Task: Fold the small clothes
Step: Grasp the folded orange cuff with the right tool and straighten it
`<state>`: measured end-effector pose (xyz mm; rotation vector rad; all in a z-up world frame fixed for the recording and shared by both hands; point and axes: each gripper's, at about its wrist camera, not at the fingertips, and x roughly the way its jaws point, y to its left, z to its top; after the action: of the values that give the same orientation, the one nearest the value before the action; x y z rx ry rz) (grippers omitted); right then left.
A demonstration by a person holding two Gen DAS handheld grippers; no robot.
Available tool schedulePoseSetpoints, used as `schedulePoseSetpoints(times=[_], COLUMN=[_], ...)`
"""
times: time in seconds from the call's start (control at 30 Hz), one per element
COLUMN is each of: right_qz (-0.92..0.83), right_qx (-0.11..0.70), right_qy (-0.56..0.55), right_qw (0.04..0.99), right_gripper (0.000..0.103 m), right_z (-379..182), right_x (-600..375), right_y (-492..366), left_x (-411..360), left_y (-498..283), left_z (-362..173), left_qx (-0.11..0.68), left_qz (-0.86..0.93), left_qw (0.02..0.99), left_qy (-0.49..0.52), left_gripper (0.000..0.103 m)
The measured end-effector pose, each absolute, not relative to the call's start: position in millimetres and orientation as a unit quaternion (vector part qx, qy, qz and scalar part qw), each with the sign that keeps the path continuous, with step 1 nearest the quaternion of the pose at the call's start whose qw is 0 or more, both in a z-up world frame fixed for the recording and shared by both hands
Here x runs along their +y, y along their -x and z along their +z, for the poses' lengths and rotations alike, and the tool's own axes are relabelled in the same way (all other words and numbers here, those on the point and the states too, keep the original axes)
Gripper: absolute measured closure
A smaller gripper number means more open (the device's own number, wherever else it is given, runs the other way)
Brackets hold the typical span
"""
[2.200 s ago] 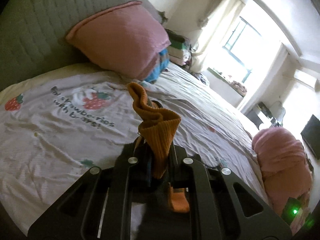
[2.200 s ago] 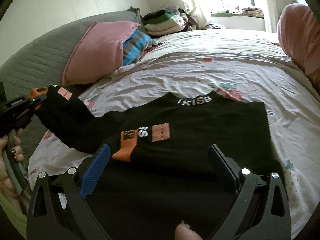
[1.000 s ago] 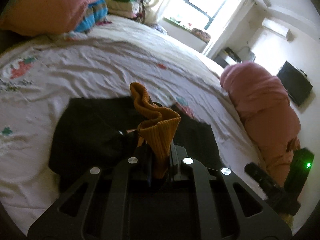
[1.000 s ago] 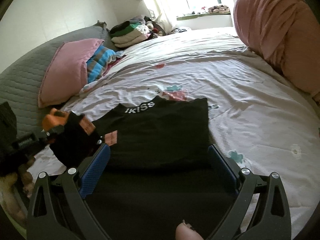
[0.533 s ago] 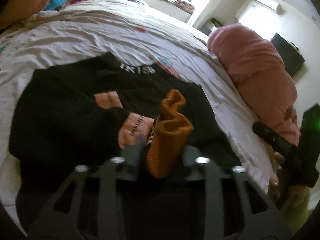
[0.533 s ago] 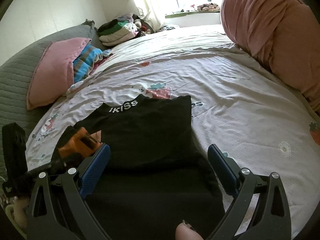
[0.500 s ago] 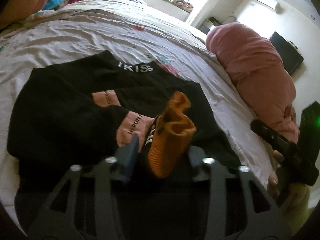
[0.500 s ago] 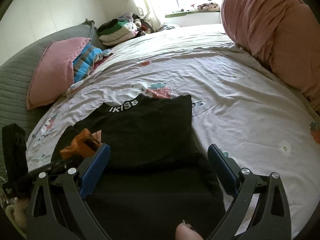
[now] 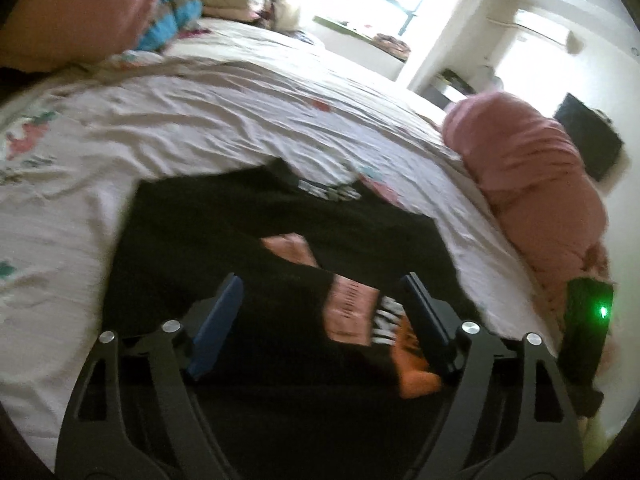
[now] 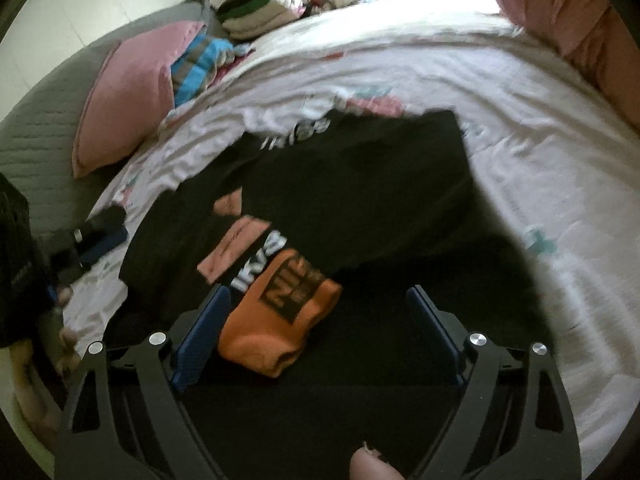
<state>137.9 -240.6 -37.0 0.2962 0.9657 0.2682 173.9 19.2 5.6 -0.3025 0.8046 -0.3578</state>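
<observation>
The left gripper [image 9: 320, 320] has let go: half a second ago its jaws were pinched on the orange cuff [image 10: 280, 312], and now they stand wide apart with nothing between them. The sleeve it carried lies folded diagonally across the black sweatshirt [image 9: 240, 232], with the cuff flat at the lower centre of the right wrist view and its pink patch [image 10: 234, 248] just above and to the left of it. In the left wrist view the cuff sits at lower right, right beside the right-hand finger (whether it touches is hard to tell through the blur).

The right gripper [image 10: 316, 332] is also spread wide and holds nothing; it hangs over the near edge of the sweatshirt, the cuff lying just inside its left, blue-padded finger.

The sweatshirt lies in the middle of both frames on the white strawberry-print bedsheet [image 10: 520, 128], its collar lettering toward the upper left, near the pink pillow [image 10: 124, 116].

By the look of it the sleeve fold is done; the body probably still needs folding over.
</observation>
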Motion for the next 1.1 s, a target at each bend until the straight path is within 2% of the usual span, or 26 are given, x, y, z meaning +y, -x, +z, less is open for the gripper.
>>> schedulePoseSetpoints(times=[0.13,0.27,0.3,0.37,0.43,0.53,0.83,0.97,1.1], right_qz=[0.147,0.148,0.145,0.147,0.158,0.169,0.215,0.207,0.187], right_qx=[0.48,0.492,0.491,0.486,0.474,0.443,0.325,0.308,0.323], right_qy=[-0.159,-0.161,-0.159,-0.16,-0.149,-0.103,0.025,0.05,0.049], right_qw=[0.85,0.843,0.844,0.847,0.853,0.875,0.921,0.927,0.926], right_gripper=[0.016,0.053,0.058,0.079,0.088,0.09,0.091,0.091,0.091], right_z=[-51,-62,-63,-61,-54,-32,59,70,58], right_x=[-228,-219,-218,-218,-215,-205,-176,-179,-193], right_y=[-145,-152,-152,-153,-151,-150,-164,-175,-180], left_x=[43,64,68,77,83,96,112,108,99], left_y=[-177,-177,-176,-177,-177,-176,-172,-173,-174], left_z=[7,8,8,8,7,6,7,5,4], left_qx=[0.377,0.367,0.365,0.362,0.361,0.356,0.346,0.35,0.357], left_qz=[-0.126,-0.093,-0.087,-0.074,-0.061,-0.046,-0.021,-0.025,-0.031], left_qw=[0.907,0.914,0.915,0.917,0.918,0.917,0.918,0.919,0.92], left_qy=[0.141,0.147,0.149,0.152,0.155,0.173,0.19,0.176,0.16], left_gripper=[0.016,0.016,0.016,0.016,0.016,0.012,0.012,0.012,0.012])
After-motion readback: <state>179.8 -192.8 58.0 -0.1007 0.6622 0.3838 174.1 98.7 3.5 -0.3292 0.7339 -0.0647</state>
